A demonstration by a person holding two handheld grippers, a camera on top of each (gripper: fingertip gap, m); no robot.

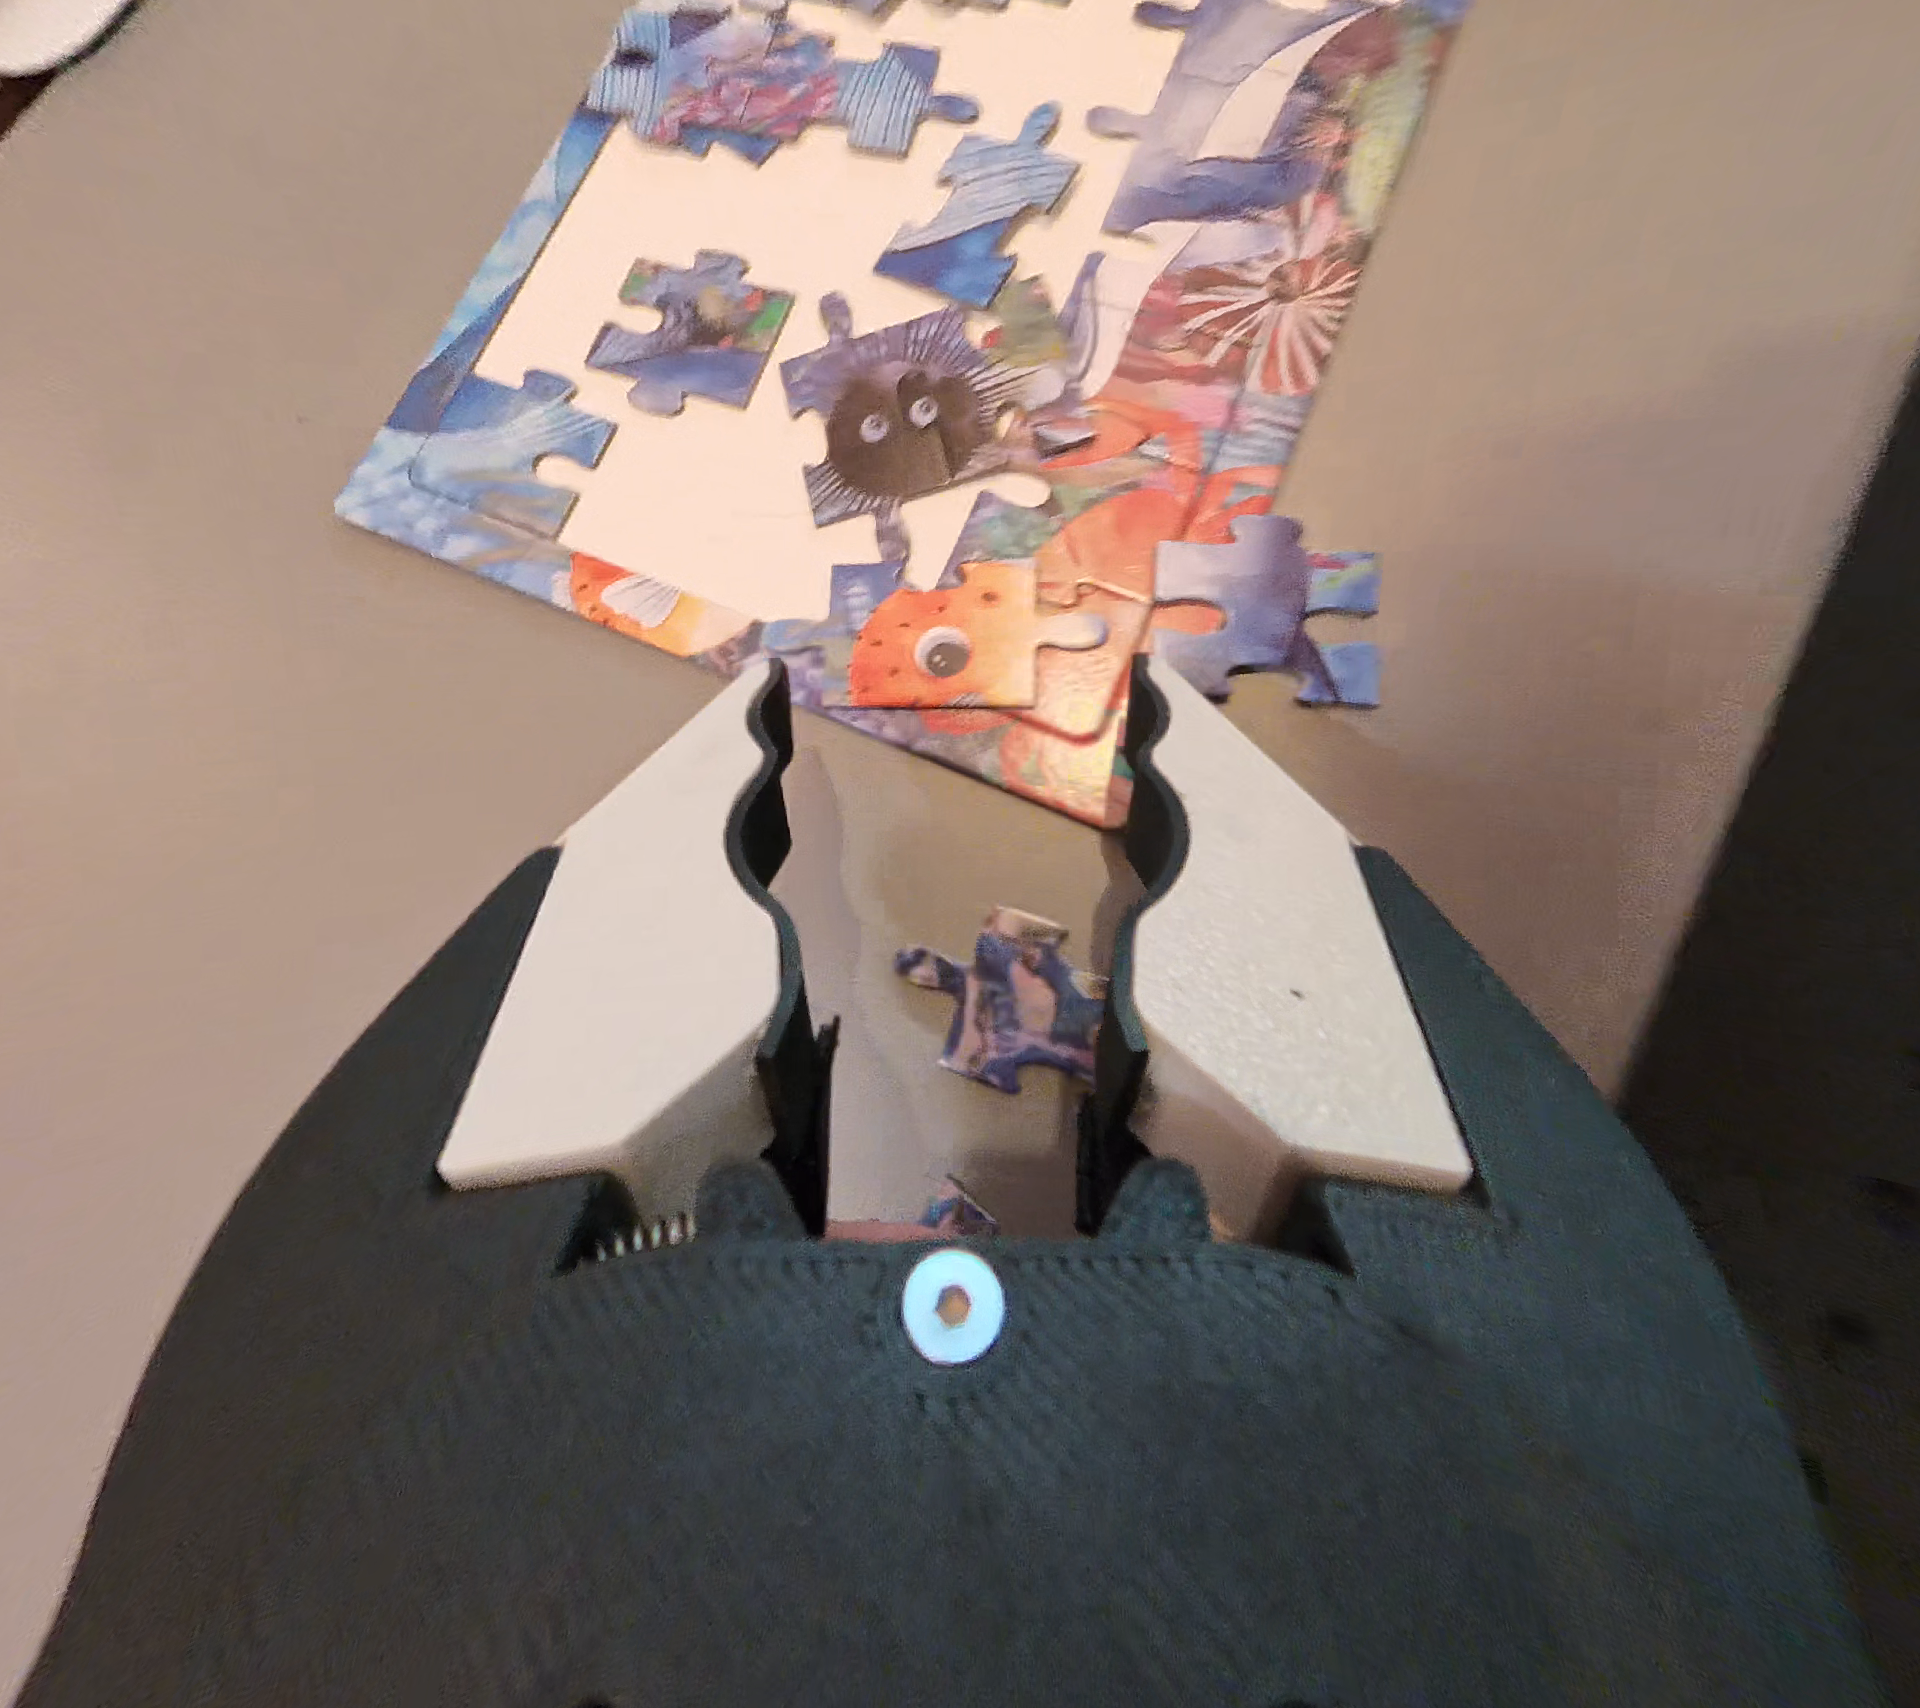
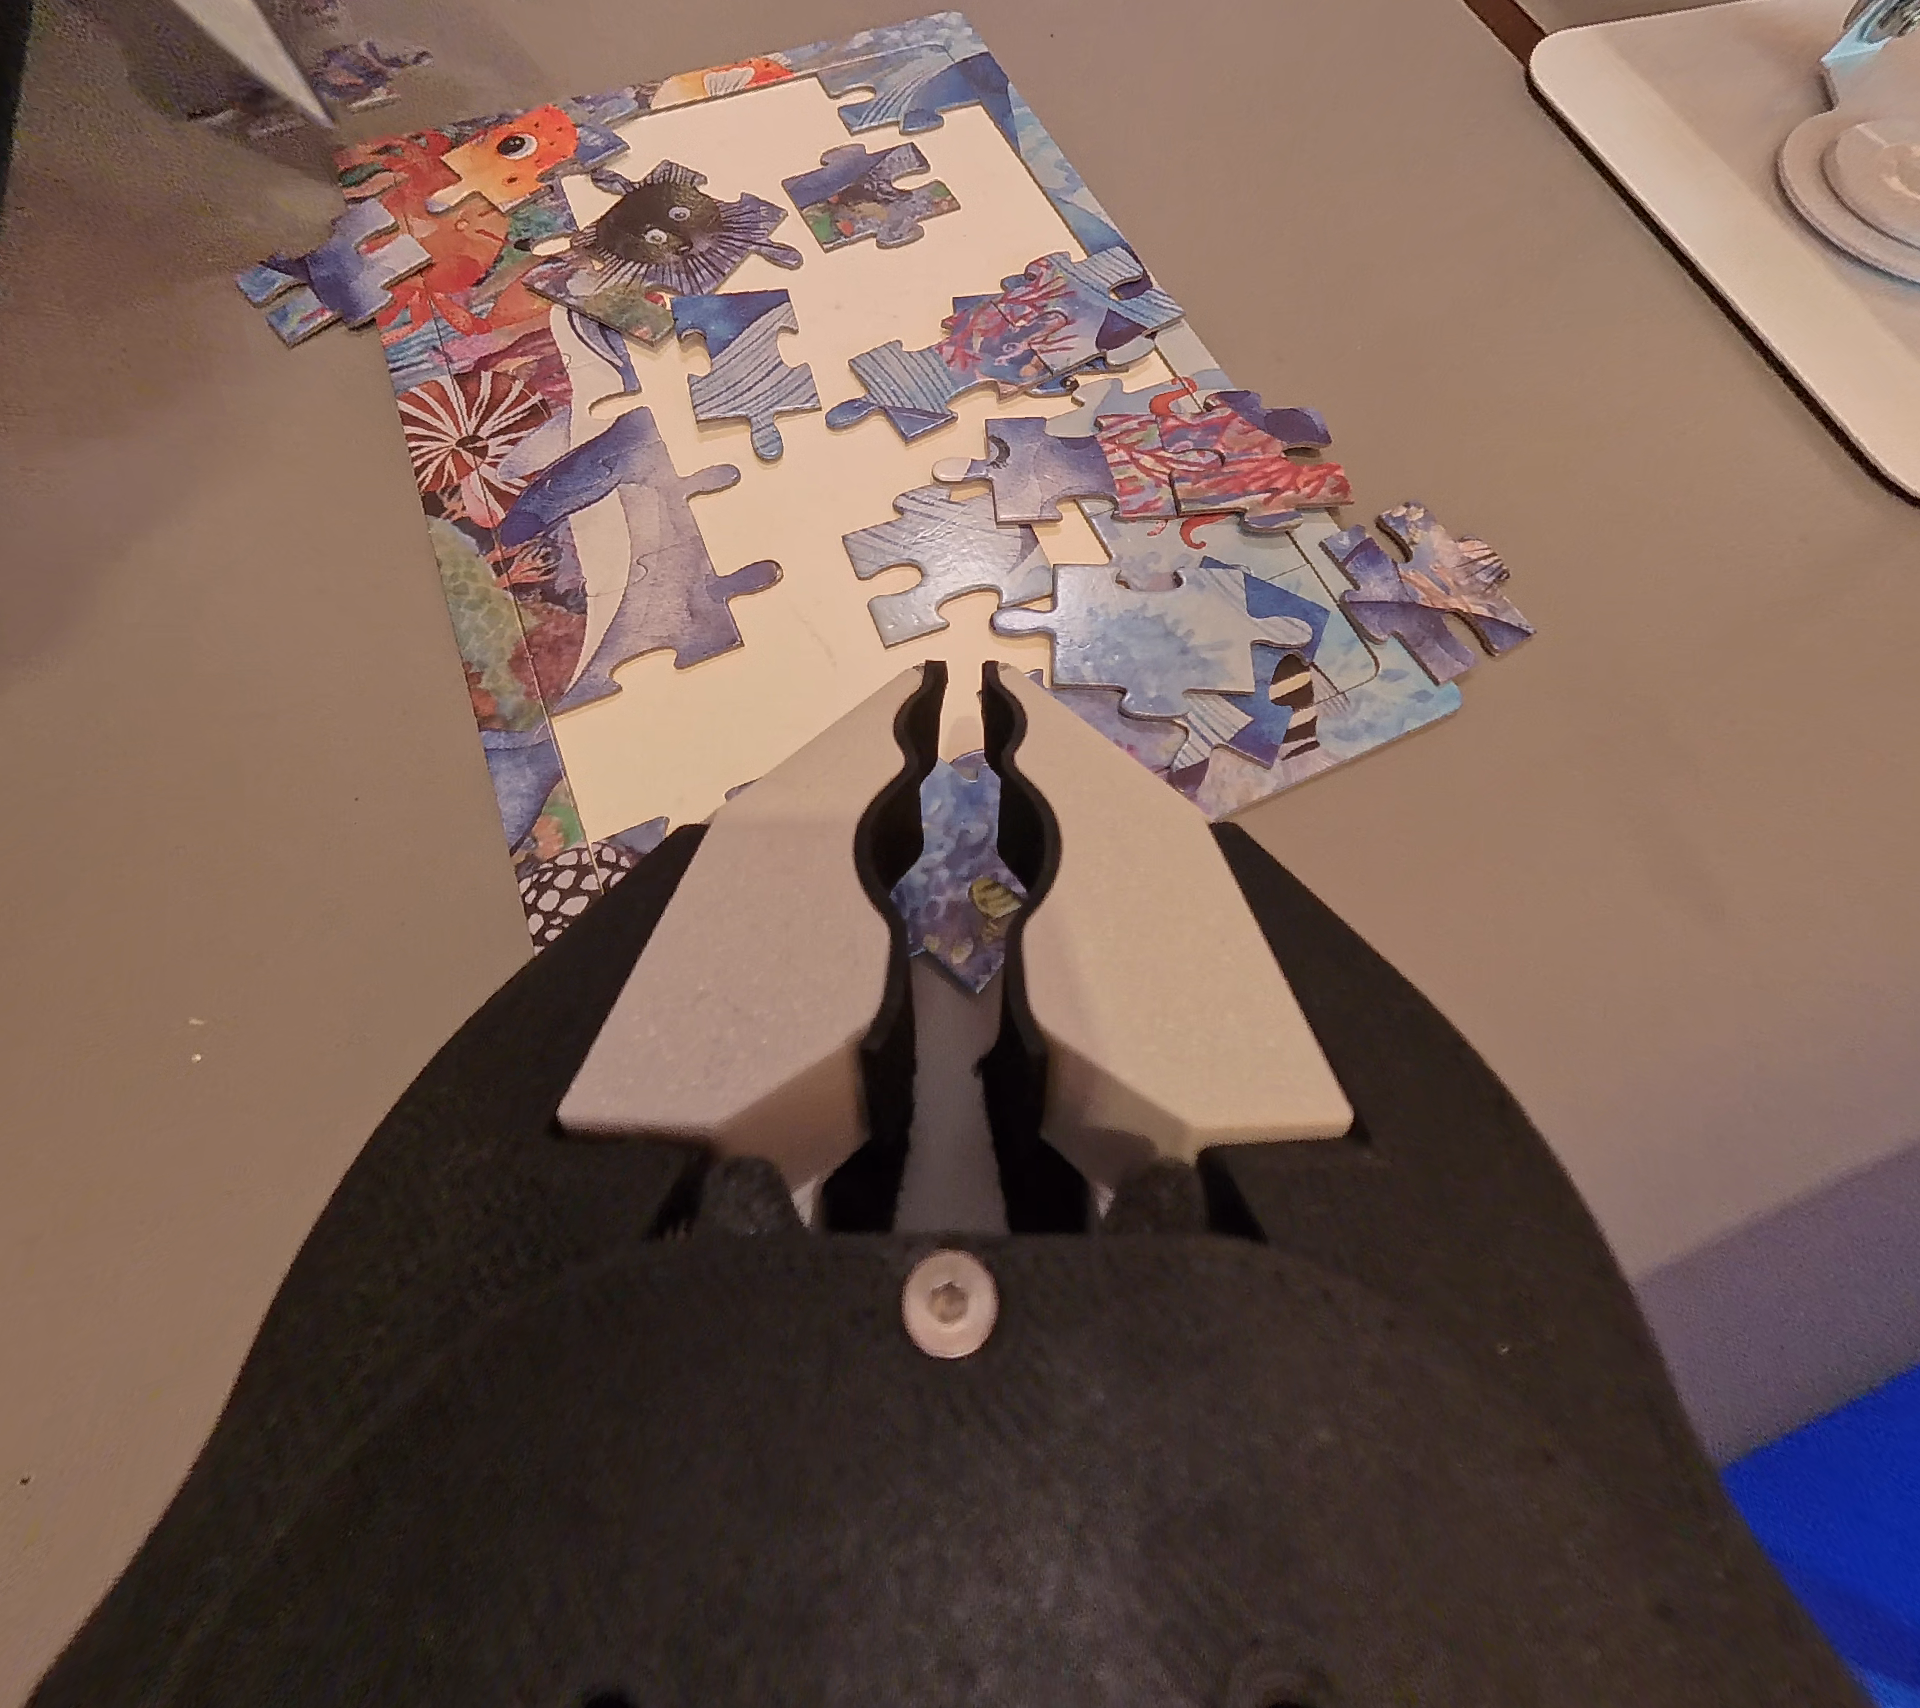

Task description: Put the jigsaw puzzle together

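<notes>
One puzzle board on grey table, many loose pieces. Right gripper clamped on one blue piece, board's 6 o'clock edge. Left gripper jaws apart, above one loose piece.

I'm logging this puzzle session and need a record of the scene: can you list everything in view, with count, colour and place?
Grey tabletop: one, under everything.
Cardboard jigsaw tray: one, cream base with a blue sea-picture border, flat mid-table.
Loose jigsaw pieces: many, too many to count, mostly blue, some orange or red, scattered on the tray; an orange fish piece at its near corner.
Blue pieces off the tray: one cluster overhanging its edge, one piece on the table below the left gripper.
White tray: one, far right table edge, holding pale objects.
Left gripper: beige fingers, open, empty.
Right gripper: shut on a blue speckled piece.
</notes>
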